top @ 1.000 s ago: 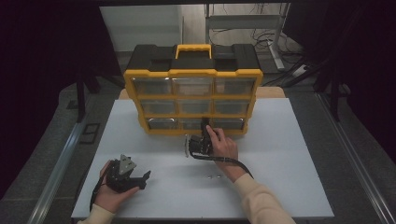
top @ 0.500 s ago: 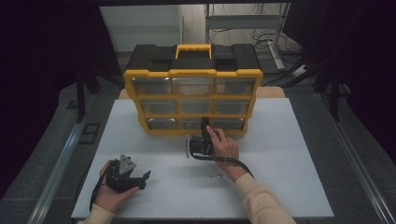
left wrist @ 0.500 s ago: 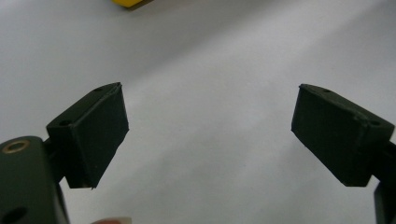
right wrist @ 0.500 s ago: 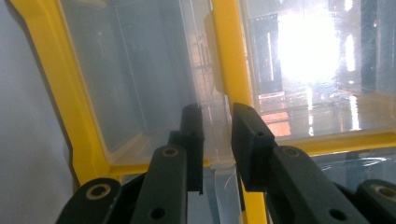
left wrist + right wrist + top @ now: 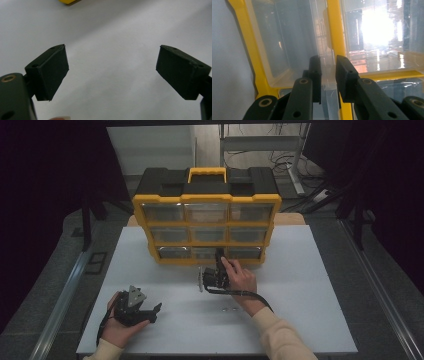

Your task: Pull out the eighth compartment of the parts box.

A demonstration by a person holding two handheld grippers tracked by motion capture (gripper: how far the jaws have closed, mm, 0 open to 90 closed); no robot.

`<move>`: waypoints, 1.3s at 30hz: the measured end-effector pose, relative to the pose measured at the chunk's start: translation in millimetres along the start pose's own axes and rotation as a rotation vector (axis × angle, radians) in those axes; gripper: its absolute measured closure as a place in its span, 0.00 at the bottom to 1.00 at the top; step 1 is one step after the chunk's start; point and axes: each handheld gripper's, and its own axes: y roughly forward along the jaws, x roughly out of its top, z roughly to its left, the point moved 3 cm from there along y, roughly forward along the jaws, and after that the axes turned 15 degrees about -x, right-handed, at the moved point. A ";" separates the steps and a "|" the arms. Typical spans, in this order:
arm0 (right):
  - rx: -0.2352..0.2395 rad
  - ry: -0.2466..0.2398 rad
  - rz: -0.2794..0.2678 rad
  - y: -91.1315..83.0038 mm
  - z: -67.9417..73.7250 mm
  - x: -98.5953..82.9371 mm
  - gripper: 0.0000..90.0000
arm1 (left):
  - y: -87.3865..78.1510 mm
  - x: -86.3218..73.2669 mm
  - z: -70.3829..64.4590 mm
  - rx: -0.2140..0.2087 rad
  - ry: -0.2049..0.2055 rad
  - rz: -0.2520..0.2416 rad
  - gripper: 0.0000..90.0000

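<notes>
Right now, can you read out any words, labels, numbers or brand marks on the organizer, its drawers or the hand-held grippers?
None can be read.
Organizer: no legible print on its yellow frame or black top.
Drawers: clear fronts, no labels seen; only glare and reflections.
Left hand-held gripper and right hand-held gripper: plain black, no markings visible.

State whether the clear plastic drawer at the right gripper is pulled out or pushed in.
Cannot tell. The right gripper pinches the clear plastic drawer's front tab in the yellow-framed organiser, but neither the high view nor the right gripper view settles it.
</notes>
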 end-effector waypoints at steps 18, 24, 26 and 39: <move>0.007 -0.011 -0.006 -9.7 -0.7 0.2 0.84 | -3.0 1.1 -0.7 0.013 0.003 -0.024 0.13; 0.000 -0.008 -0.009 -12.3 -0.5 0.1 0.84 | -2.5 0.9 -0.1 0.013 0.002 -0.020 0.13; -0.004 -0.012 -0.011 -13.3 -0.2 0.2 0.84 | -2.4 1.0 -0.4 0.012 0.003 -0.020 0.13; -0.006 -0.010 -0.011 -17.9 -1.1 0.7 0.84 | -2.5 1.1 -0.1 0.011 0.003 -0.020 0.13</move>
